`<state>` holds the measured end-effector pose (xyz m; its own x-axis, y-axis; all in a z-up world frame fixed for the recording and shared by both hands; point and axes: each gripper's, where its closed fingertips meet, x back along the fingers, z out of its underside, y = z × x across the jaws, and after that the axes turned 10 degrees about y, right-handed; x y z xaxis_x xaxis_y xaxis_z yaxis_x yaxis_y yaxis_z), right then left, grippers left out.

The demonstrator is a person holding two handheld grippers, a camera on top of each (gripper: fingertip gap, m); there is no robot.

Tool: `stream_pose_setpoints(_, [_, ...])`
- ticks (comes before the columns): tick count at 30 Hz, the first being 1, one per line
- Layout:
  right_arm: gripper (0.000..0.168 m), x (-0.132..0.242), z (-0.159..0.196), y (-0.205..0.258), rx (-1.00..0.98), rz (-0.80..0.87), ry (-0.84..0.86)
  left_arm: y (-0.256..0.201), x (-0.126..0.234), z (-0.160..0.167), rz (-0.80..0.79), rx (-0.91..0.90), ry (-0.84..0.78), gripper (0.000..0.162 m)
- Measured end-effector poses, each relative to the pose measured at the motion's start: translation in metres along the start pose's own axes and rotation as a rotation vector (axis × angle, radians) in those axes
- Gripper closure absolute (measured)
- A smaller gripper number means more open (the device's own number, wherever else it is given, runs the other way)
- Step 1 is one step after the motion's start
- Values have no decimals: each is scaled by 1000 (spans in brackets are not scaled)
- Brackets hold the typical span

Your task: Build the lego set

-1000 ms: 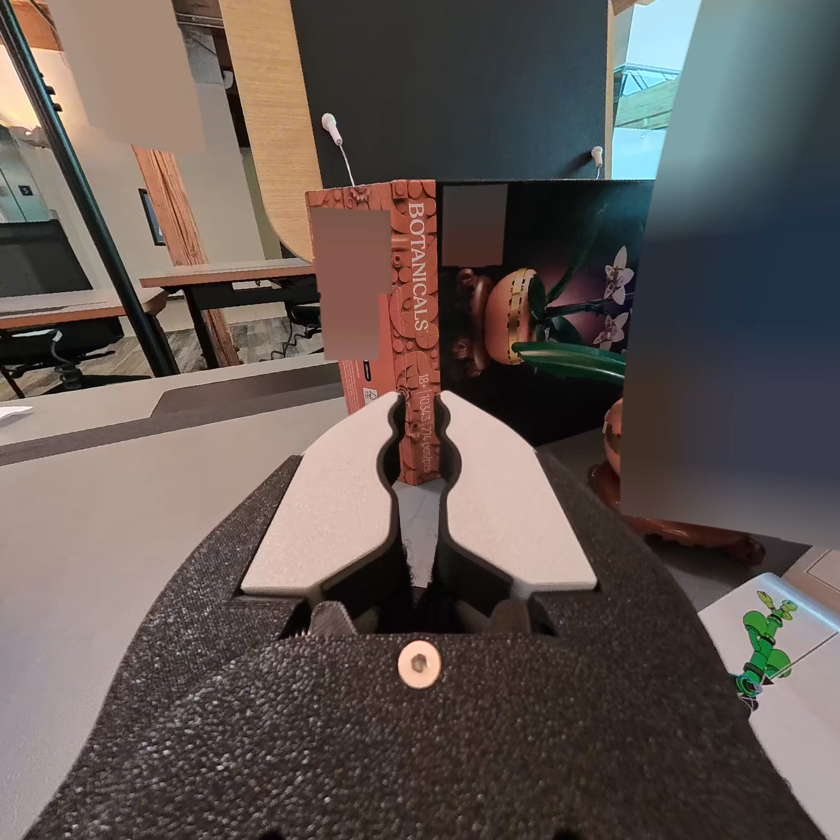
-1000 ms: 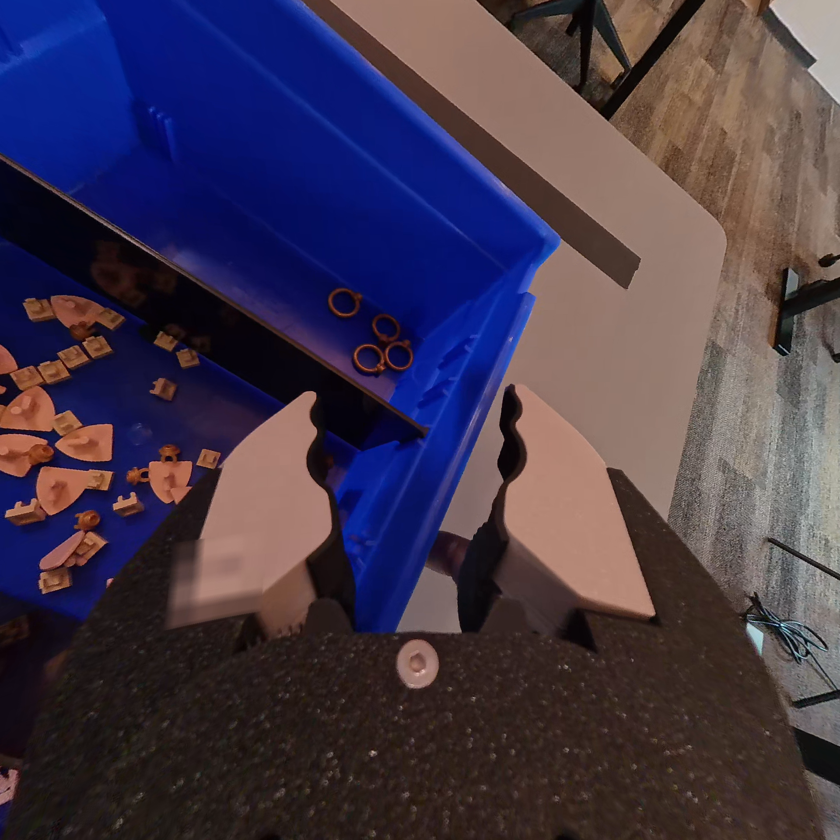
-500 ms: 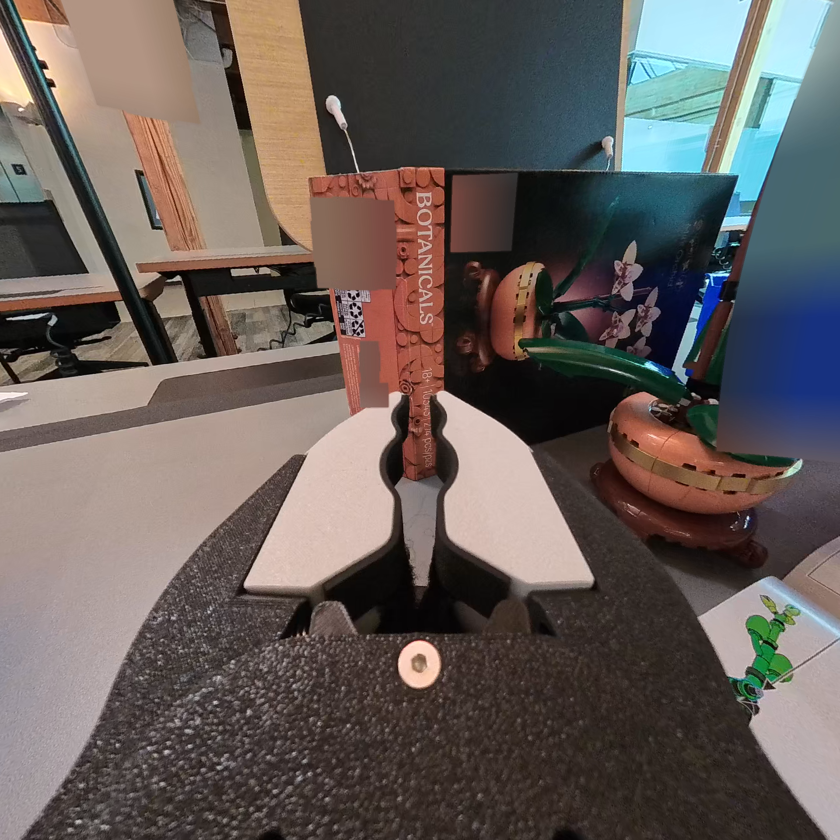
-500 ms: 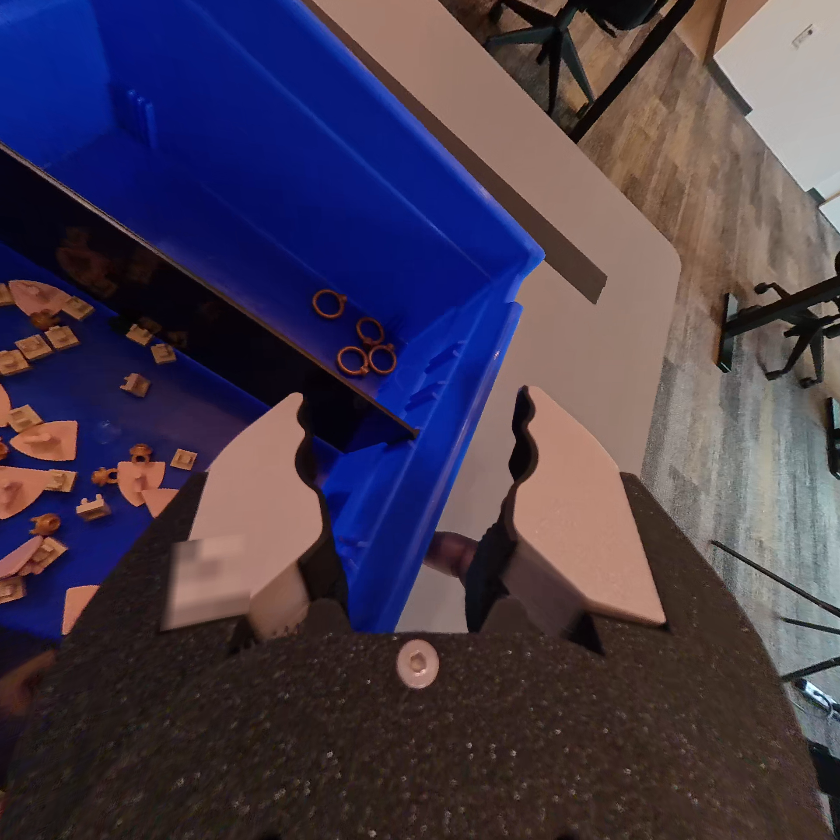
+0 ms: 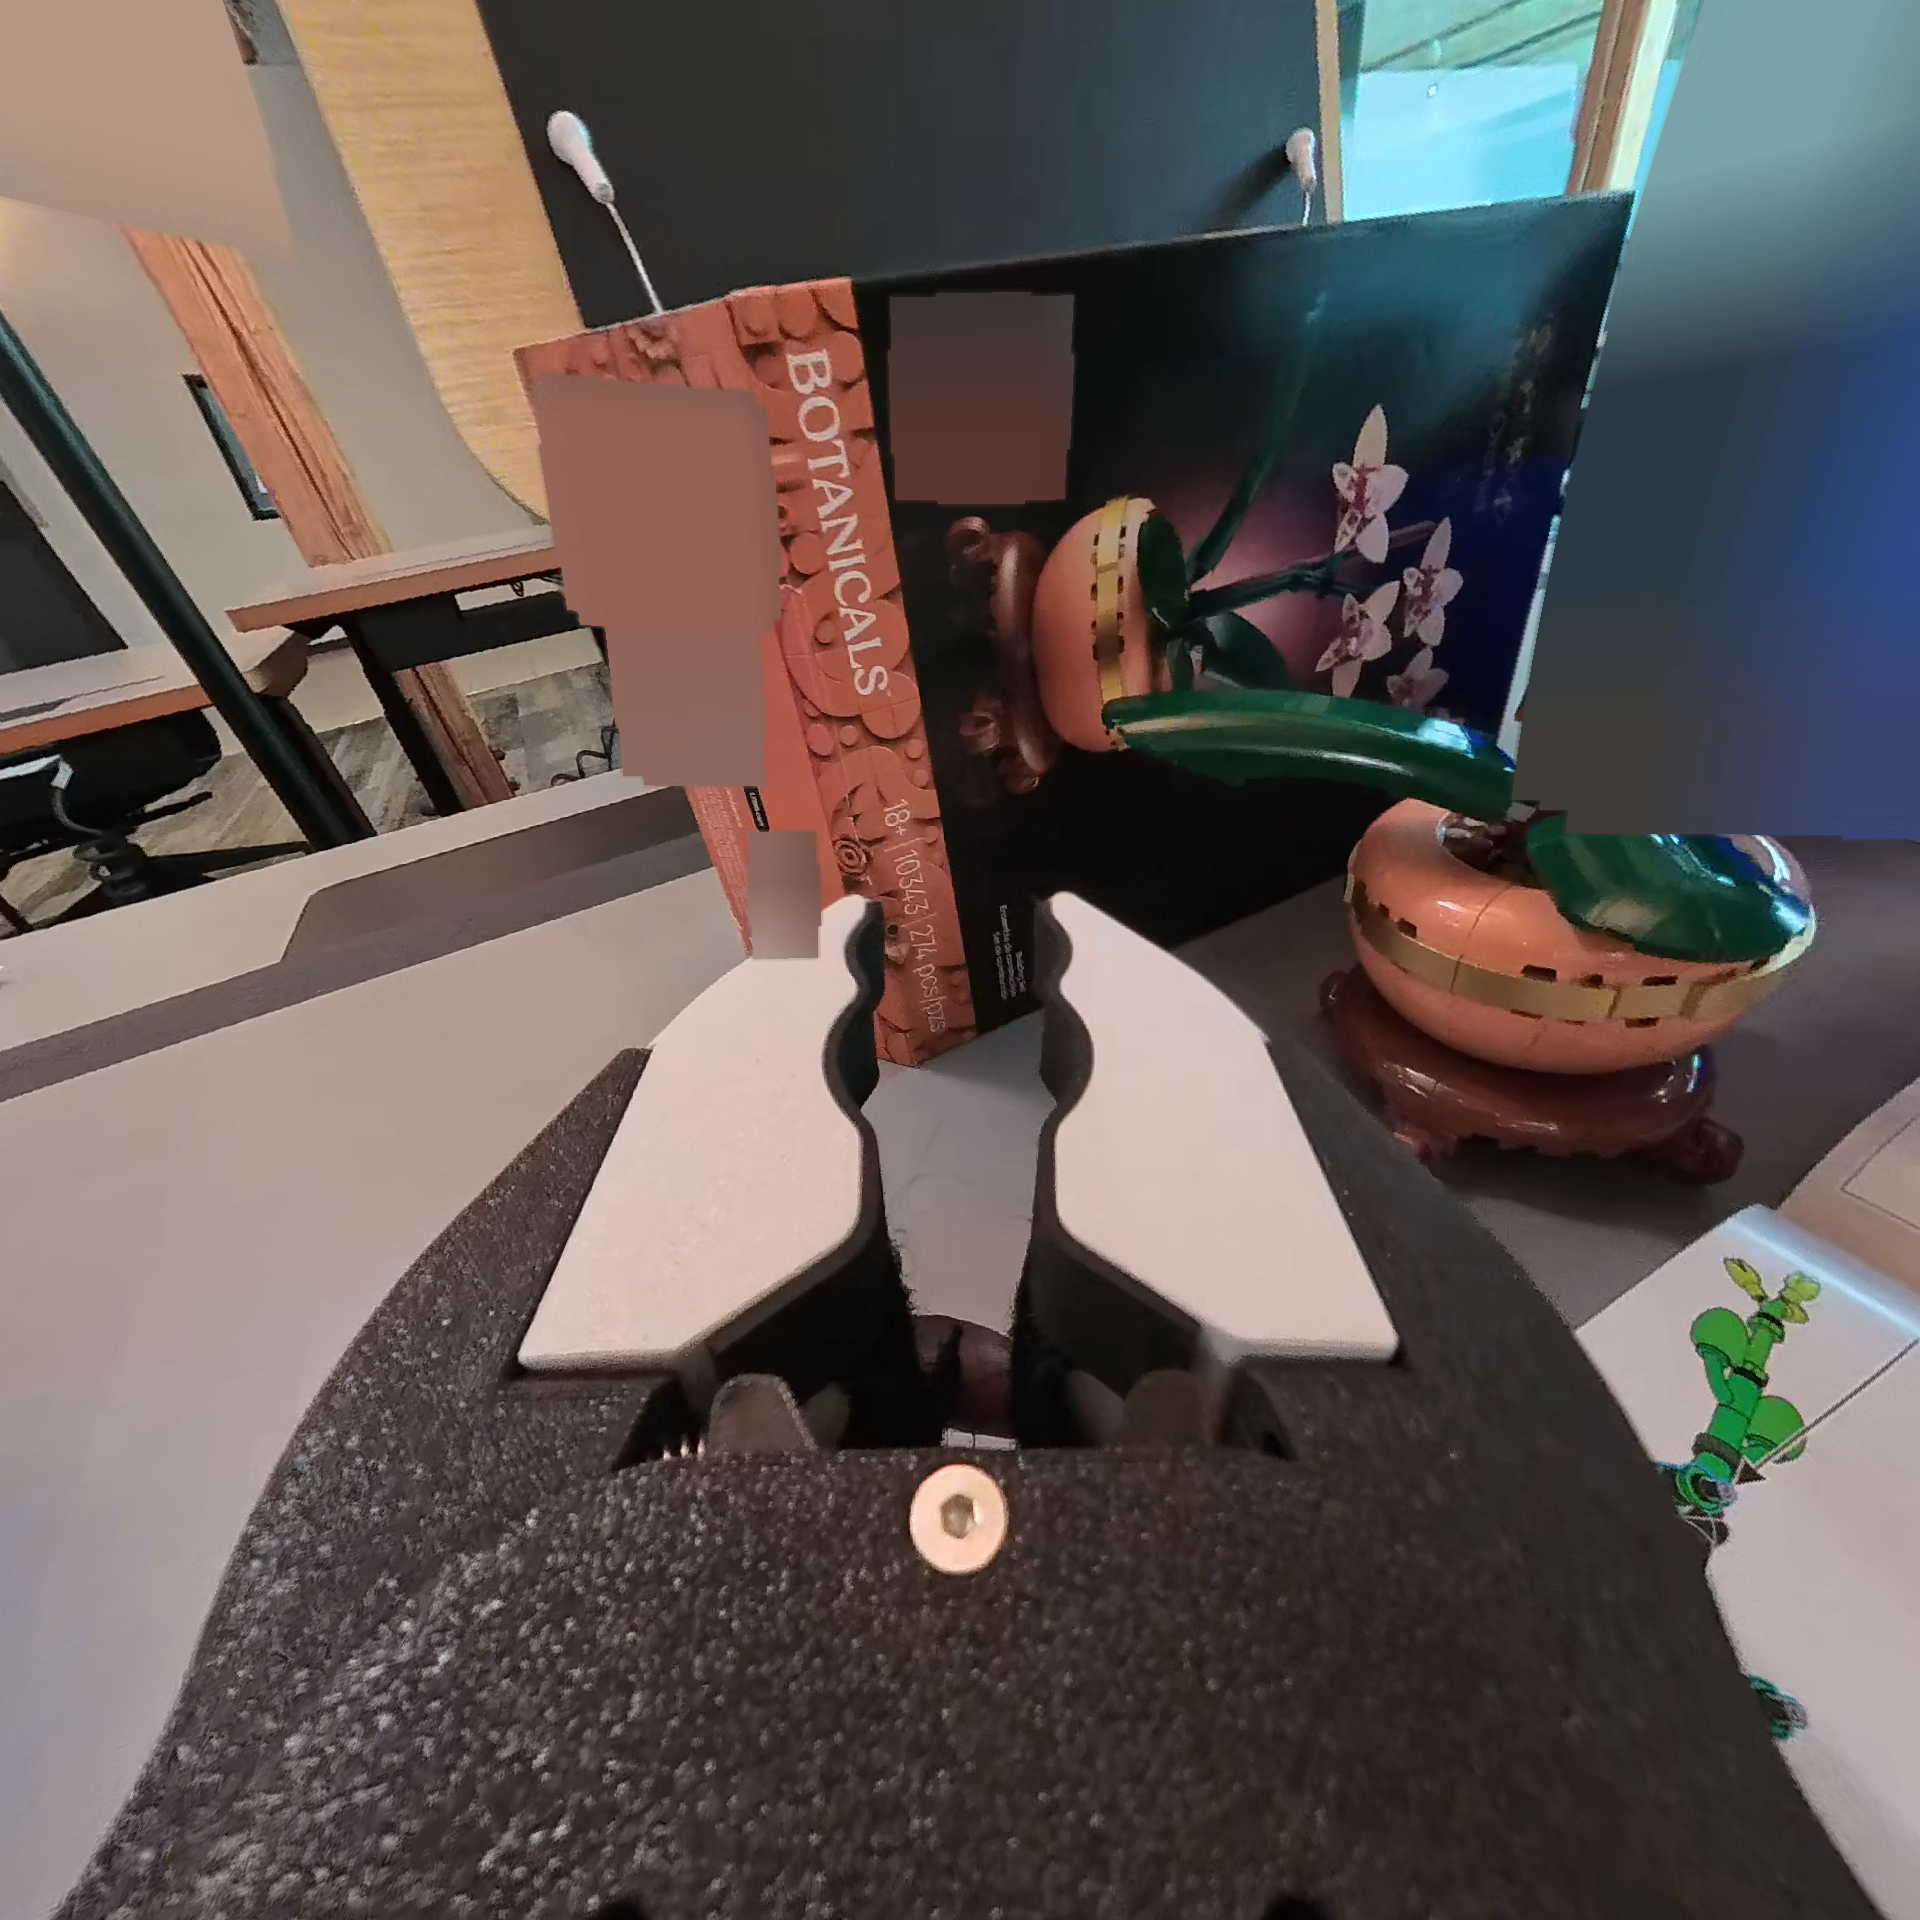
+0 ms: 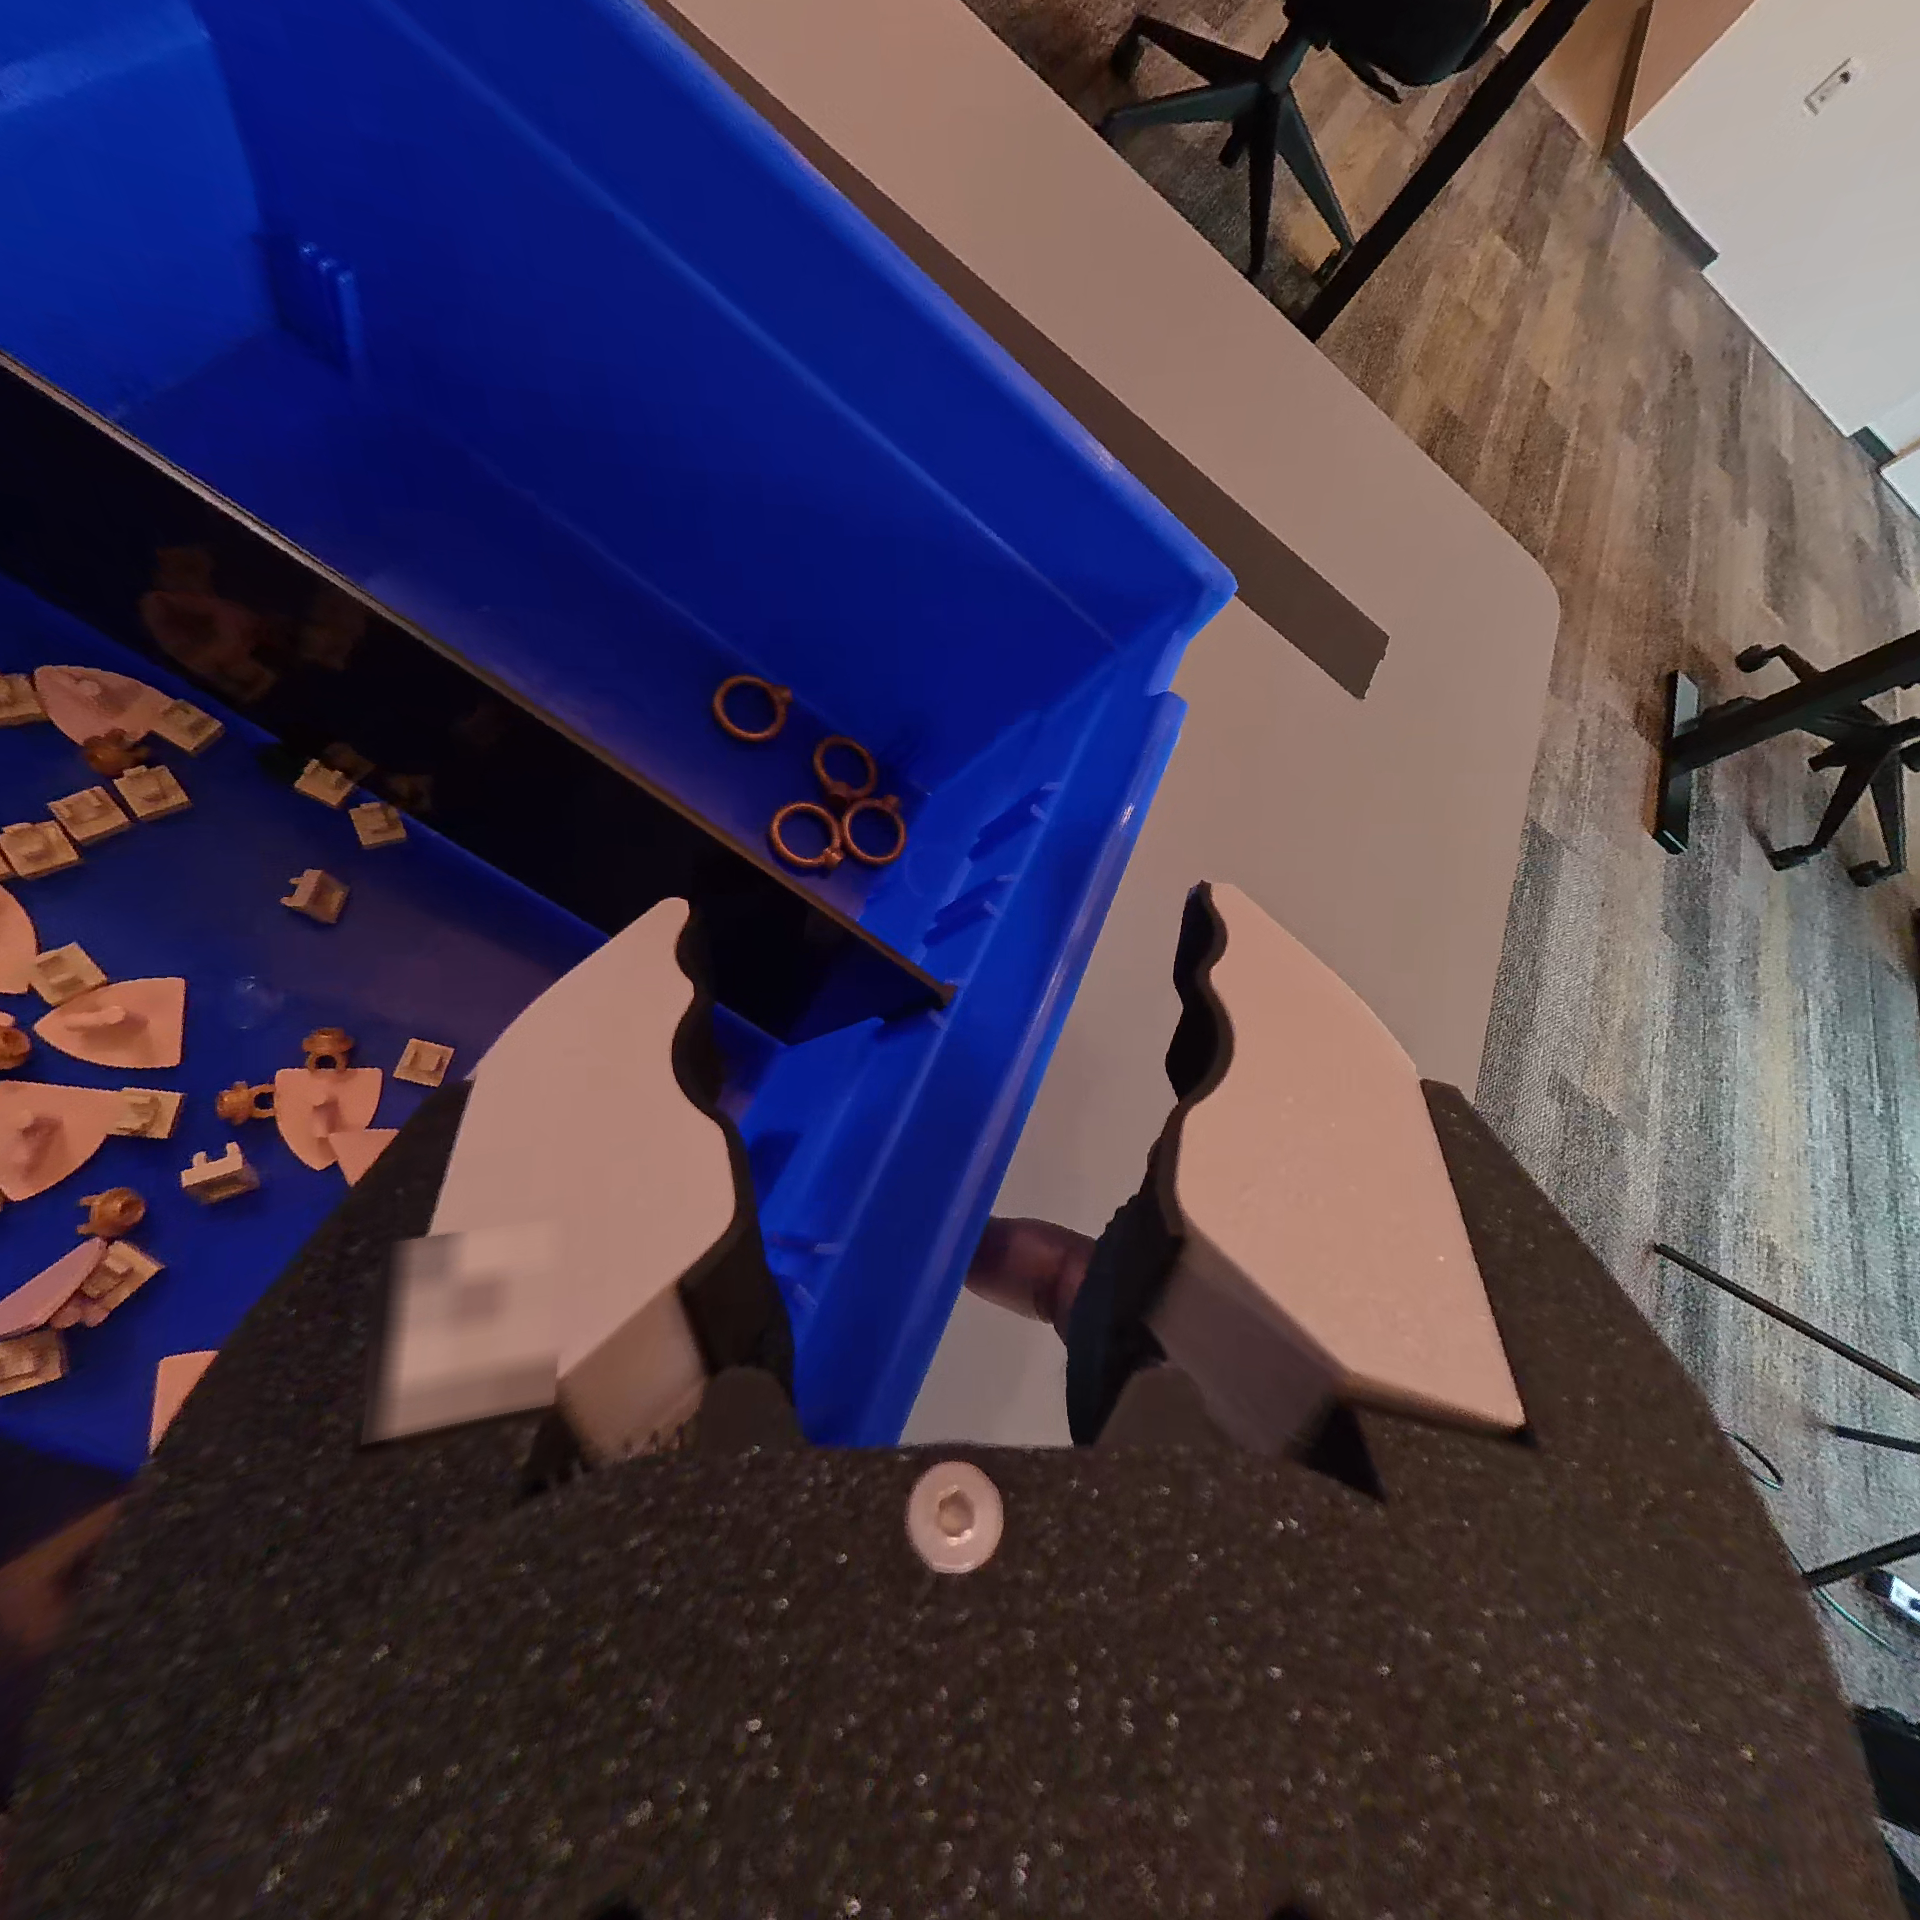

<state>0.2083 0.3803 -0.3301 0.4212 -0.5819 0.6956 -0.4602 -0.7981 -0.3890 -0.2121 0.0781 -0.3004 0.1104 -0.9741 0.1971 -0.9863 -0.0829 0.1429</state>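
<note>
In the left wrist view my left gripper (image 5: 958,914) is open a little and empty, low over the grey table (image 5: 260,1195). It points at the upright set box (image 5: 1195,582). The partly built pink pot (image 5: 1558,966) with green leaves (image 5: 1309,738) stands on a brown base (image 5: 1538,1112) to its right. In the right wrist view my right gripper (image 6: 940,904) is open and empty, with its jaws on either side of the blue bin's right wall (image 6: 997,1039). Several gold rings (image 6: 831,800) lie beyond a black divider (image 6: 468,707). Pink and tan pieces (image 6: 114,1029) lie on the near side.
An open instruction booklet (image 5: 1766,1455) lies at the right of the left wrist view. The table's edge and rounded corner (image 6: 1496,644) are just right of the bin, with floor and office chairs (image 6: 1288,73) beyond. A dark panel (image 5: 935,125) stands behind the box. Tip to tip, the grippers are about 50 cm apart. The right gripper is farther from the partly built pink pot (image 5: 1558,966), some 40 cm, than the left, some 10 cm.
My left gripper's jaws have opened slightly and it has tilted, so the pot now shows in full. My right gripper has shifted a little along the bin wall and stays open.
</note>
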Motion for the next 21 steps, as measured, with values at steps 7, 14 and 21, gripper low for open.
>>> stream_pose_setpoints(7, [83, 0, 0, 0, -3, 0, 2, -1, -1, 1, -11, -14, 11, 136])
stream_pose_setpoints(14, [83, 0, 0, 0, -4, 0, 1, 2, 0, 0, -16, 6, -1, 137])
stream_pose_setpoints(21, [83, 0, 1, 0, -10, -3, 6, -1, -2, 2, -15, -22, 19, 137])
